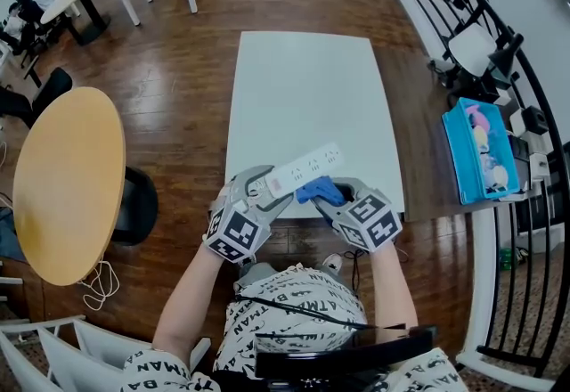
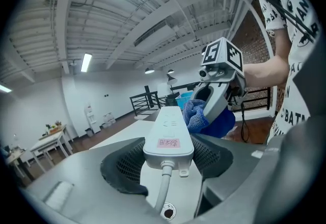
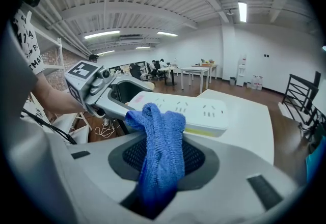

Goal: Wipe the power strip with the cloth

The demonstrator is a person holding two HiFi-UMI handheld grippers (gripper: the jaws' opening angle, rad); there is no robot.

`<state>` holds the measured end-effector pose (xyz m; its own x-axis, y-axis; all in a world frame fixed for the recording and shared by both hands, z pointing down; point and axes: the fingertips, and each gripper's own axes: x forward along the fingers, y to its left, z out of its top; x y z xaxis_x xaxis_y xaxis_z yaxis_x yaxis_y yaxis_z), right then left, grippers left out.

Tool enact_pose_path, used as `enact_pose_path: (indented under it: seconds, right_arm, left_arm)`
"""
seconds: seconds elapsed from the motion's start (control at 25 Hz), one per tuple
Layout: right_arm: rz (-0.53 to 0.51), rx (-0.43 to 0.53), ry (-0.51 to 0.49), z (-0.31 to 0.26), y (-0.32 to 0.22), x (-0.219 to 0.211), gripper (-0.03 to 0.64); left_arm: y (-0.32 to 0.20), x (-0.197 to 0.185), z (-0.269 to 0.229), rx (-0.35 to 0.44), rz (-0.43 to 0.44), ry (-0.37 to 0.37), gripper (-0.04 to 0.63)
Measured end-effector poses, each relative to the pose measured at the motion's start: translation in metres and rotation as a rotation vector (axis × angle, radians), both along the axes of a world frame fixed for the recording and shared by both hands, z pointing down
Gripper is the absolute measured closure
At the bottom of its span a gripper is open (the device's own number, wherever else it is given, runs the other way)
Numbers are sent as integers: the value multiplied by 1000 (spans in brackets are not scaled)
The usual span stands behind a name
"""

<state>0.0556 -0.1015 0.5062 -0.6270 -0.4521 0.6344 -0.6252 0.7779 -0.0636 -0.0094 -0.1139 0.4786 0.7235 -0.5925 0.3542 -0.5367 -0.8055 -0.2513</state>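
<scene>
Currently: long white plastic power strip (image 1: 303, 169) gripped at cord end by left gripper (image 2: 168, 161), jaws spread wide, pads pressed on both long sides. Strip held raised and tilted over near edge of white rectangular table (image 1: 303, 78). Blue terry cloth (image 1: 317, 191) pinched between nearly closed jaws of right gripper (image 3: 163, 162), bunched end laid against strip's long side. Wipe best made lengthwise, away from cord end; light pressure advised, strip held steady, loose fold kept out of socket slots.

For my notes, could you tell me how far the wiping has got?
Done: left gripper grips the power strip, right gripper grips the blue cloth. In hand: the cloth appears to touch the strip's side. Left: the wiping itself; cleaned parts cannot be told.
</scene>
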Motion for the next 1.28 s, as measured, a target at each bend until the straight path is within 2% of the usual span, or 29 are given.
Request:
enact_pose_path:
  seconds: [0.44, 0.64, 0.76, 0.88, 1.08, 1.16, 1.28]
  right_arm:
    - [131, 0, 63, 5, -22, 66, 477]
    - [188, 14, 69, 1, -33, 92, 477]
    - [179, 34, 102, -3, -38, 94, 477]
    - [152, 53, 139, -5, -41, 94, 477]
    - [124, 57, 146, -7, -43, 96, 477]
    - [114, 56, 132, -8, -44, 95, 477]
    - [113, 53, 57, -17, -46, 95, 477]
  left_arm:
    - [13, -7, -5, -4, 44, 18, 314]
    - [25, -5, -7, 7, 103, -12, 314]
    - [33, 0, -5, 19, 145, -49, 314]
    - [34, 1, -6, 18, 160, -51, 314]
    - [40, 6, -5, 14, 213, -61, 314]
    - [44, 7, -4, 11, 241, -69, 314]
    - [50, 9, 0, 14, 277, -97, 314]
